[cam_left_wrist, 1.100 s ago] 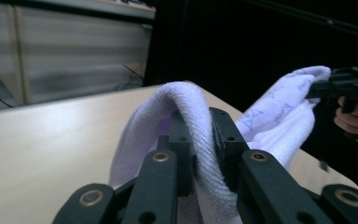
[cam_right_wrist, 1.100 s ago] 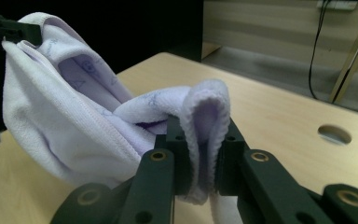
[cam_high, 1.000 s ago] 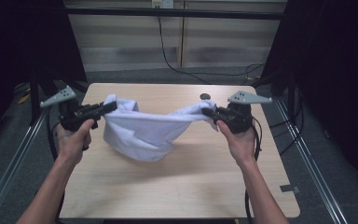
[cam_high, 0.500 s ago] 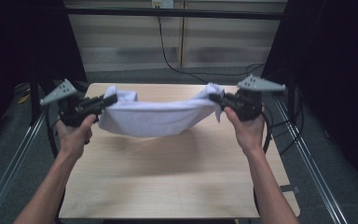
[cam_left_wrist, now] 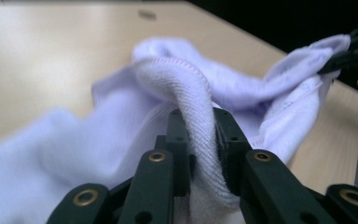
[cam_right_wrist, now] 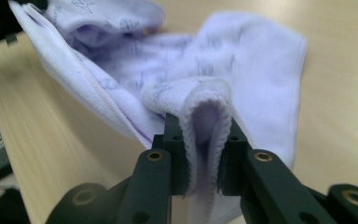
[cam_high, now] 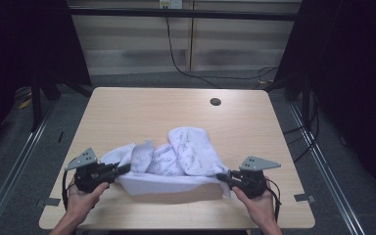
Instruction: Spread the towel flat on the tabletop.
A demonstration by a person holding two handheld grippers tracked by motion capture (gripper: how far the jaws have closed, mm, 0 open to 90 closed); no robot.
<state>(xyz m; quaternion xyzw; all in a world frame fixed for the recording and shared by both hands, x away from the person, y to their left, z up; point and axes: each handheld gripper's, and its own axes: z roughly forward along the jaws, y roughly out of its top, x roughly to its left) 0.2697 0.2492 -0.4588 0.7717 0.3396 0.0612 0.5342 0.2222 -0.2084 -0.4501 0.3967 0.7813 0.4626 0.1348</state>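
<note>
A white towel (cam_high: 176, 156) with a faint grey print lies bunched on the near half of the wooden table (cam_high: 142, 110). Its front edge is stretched between my two grippers. My left gripper (cam_high: 125, 169) pinches the towel's left corner; in the left gripper view a thick folded hem (cam_left_wrist: 186, 88) is squeezed between the jaws (cam_left_wrist: 200, 123). My right gripper (cam_high: 221, 177) pinches the right corner, and a doubled hem (cam_right_wrist: 207, 100) is held between its jaws (cam_right_wrist: 204, 128). Both pairs of jaws have just been opening slightly, with towel still pressed between them.
A small round cable hole (cam_high: 215, 102) sits near the table's far right. Black cables (cam_high: 176, 54) hang at the back wall. Metal floor rails (cam_high: 19, 152) run along both sides of the table. The near table edge is just below my hands.
Both hands came down and toward the near edge. The towel, held stretched in the air before, now rests bunched on the table with its front edge still taut.
</note>
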